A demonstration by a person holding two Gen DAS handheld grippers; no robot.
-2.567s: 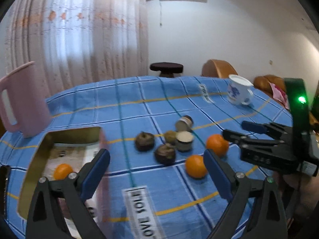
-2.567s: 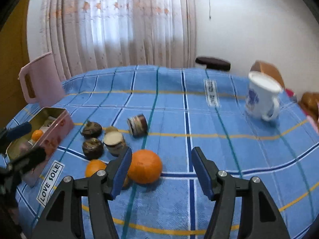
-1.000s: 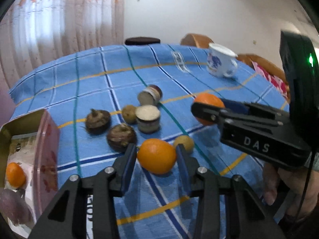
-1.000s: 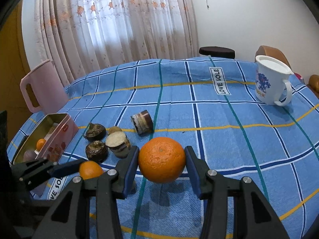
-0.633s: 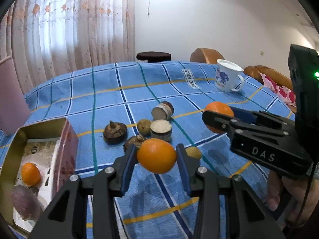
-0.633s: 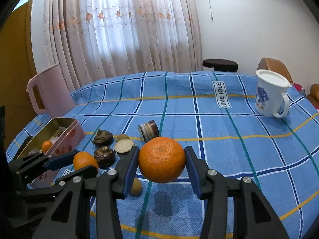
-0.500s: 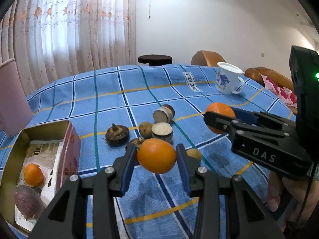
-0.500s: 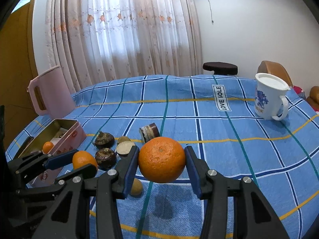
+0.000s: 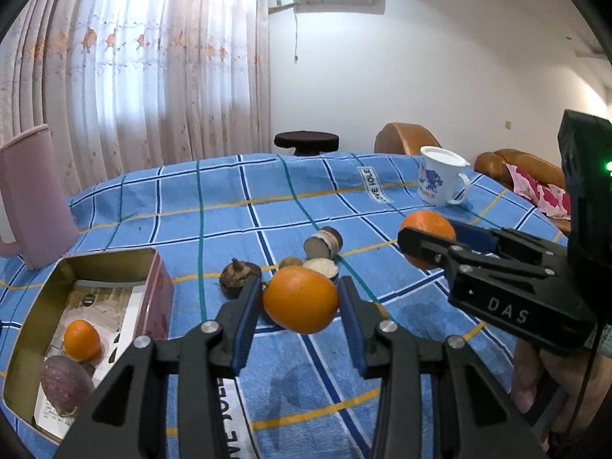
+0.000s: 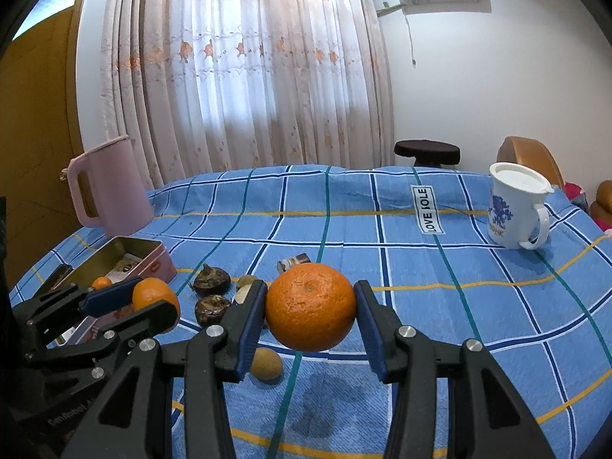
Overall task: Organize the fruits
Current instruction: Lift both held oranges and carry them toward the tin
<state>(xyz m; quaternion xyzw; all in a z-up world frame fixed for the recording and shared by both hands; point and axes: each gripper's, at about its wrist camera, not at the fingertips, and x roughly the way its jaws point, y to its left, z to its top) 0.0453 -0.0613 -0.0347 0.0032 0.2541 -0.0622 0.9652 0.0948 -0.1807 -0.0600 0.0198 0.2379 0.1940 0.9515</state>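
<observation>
My left gripper (image 9: 300, 302) is shut on an orange (image 9: 300, 300), held clear above the blue checked cloth. My right gripper (image 10: 310, 311) is shut on a larger orange (image 10: 310, 311), also lifted off the table. Each gripper shows in the other's view: the right gripper (image 9: 428, 239) with its orange (image 9: 426, 223) at the right, the left gripper (image 10: 130, 306) with its orange (image 10: 153, 294) at the lower left. An open pink tin (image 9: 158, 287) at the left holds a small orange (image 9: 81, 340) and a purple fruit (image 9: 65, 384).
Dark round fruits (image 9: 240, 279) (image 10: 211, 308), cut pieces (image 9: 323, 243) and a small brown fruit (image 10: 266, 363) lie mid-table. A pink jug (image 10: 111, 187) stands at the back left, a white mug (image 10: 514, 210) at the back right. A person's hand (image 9: 550, 378) holds the right gripper.
Both grippers have risen a little with their oranges and tilted up, so more of the room and far table shows. Neither grip has changed.
</observation>
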